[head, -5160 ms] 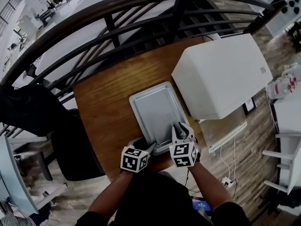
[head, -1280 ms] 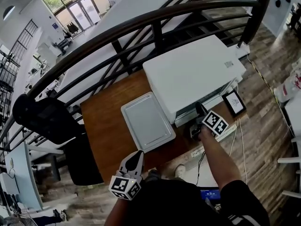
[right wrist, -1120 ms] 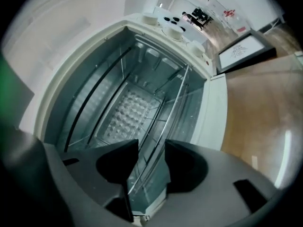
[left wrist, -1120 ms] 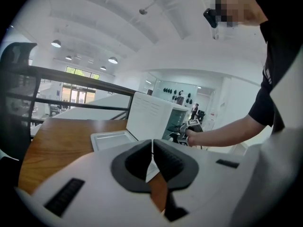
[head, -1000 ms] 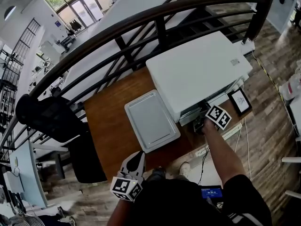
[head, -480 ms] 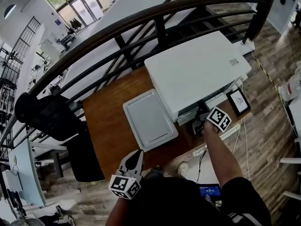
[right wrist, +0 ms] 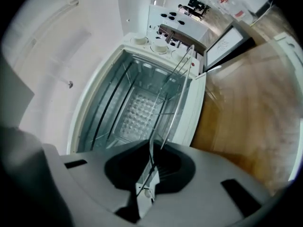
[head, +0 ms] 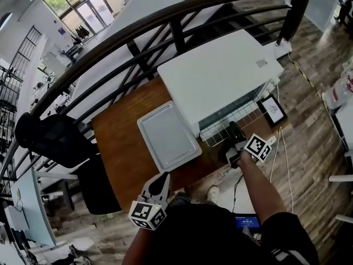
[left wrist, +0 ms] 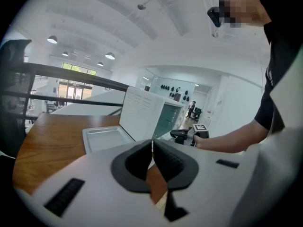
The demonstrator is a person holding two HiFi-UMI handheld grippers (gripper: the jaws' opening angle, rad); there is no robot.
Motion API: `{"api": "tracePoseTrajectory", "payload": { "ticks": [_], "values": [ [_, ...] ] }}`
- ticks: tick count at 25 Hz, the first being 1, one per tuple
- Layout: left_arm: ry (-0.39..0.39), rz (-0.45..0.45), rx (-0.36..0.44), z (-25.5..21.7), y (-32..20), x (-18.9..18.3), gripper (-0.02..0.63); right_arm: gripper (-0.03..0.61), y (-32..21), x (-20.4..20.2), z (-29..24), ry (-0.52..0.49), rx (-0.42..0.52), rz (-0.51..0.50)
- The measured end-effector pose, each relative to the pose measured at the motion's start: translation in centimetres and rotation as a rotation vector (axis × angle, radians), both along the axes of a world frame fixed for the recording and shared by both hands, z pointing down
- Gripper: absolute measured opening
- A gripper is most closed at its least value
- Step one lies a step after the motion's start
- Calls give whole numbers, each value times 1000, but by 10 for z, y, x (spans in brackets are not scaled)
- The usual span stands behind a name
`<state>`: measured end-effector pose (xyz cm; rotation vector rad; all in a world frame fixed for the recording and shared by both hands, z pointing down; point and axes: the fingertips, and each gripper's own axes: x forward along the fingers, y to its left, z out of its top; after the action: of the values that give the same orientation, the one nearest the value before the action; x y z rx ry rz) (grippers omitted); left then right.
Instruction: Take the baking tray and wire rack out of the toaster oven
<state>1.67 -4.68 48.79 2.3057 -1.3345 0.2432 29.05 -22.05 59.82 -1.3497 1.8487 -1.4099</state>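
Brown wood table (head: 118,142) holds the white toaster oven (head: 215,79), and the baking tray (head: 167,137) lies flat just beside it. My right gripper (head: 234,128) has just been closing and now pinches the front wire of the wire rack (head: 226,123), which sticks partway out of the oven. My left gripper (head: 164,177) is pressed together, holding nothing.

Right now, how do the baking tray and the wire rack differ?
Place: the baking tray lies flat on the table beside the toaster oven; the wire rack sticks partway out of the oven's mouth.
Grip: the tray is untouched; the right hand-held gripper, whose jaws have just been closing, pinches the rack's front edge.
Build: the tray is a solid rimmed sheet; the rack is an open wire grid.
Both are pale metal rectangles.
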Motion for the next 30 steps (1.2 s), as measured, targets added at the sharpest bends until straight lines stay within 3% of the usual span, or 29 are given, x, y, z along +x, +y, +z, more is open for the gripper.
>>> {"api": "tracePoseTrajectory", "payload": {
  "ticks": [15, 30],
  "values": [
    [19, 135, -20, 8, 22, 54, 14, -2, 67, 26, -18, 8, 73, -42],
    [33, 202, -31, 19, 43, 87, 14, -3, 116, 53, -27, 4, 95, -73]
  ]
}}
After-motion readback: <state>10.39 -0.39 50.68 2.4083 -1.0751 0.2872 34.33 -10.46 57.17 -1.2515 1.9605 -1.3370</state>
